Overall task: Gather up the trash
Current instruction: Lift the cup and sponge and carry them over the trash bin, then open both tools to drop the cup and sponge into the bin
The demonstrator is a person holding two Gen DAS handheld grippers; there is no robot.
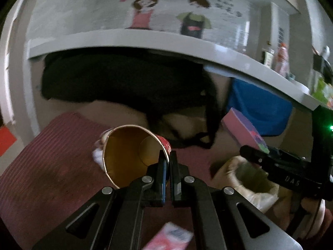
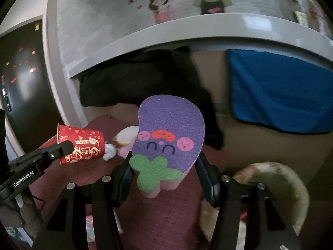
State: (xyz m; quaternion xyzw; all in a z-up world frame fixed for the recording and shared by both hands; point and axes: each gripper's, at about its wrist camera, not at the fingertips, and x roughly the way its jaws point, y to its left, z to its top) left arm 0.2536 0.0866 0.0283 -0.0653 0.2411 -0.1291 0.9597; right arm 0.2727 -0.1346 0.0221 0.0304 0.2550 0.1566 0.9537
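My left gripper [image 1: 168, 158] is shut on the rim of a red paper cup [image 1: 129, 156] with gold lettering, held on its side above the dark red mat [image 1: 47, 166]; its gold inside faces the left wrist camera. From the right wrist view the same cup [image 2: 81, 144] hangs at the left in the left gripper [image 2: 66, 145]. My right gripper [image 2: 164, 170] is shut on a purple sponge [image 2: 168, 137] with a cartoon face, green leaf and pink underside. In the left wrist view that sponge [image 1: 243, 134] shows at the right with the right gripper's fingers [image 1: 258, 158] on it.
A grey shelf edge [image 1: 145, 39] spans above a black cloth [image 1: 124, 77] and a blue cloth [image 2: 278, 93]. A fluffy beige slipper [image 2: 276, 183] lies at right. White bits [image 2: 109, 151] and a round yellowish item [image 2: 128, 135] lie on the mat. A pink packet [image 1: 168, 237] lies below.
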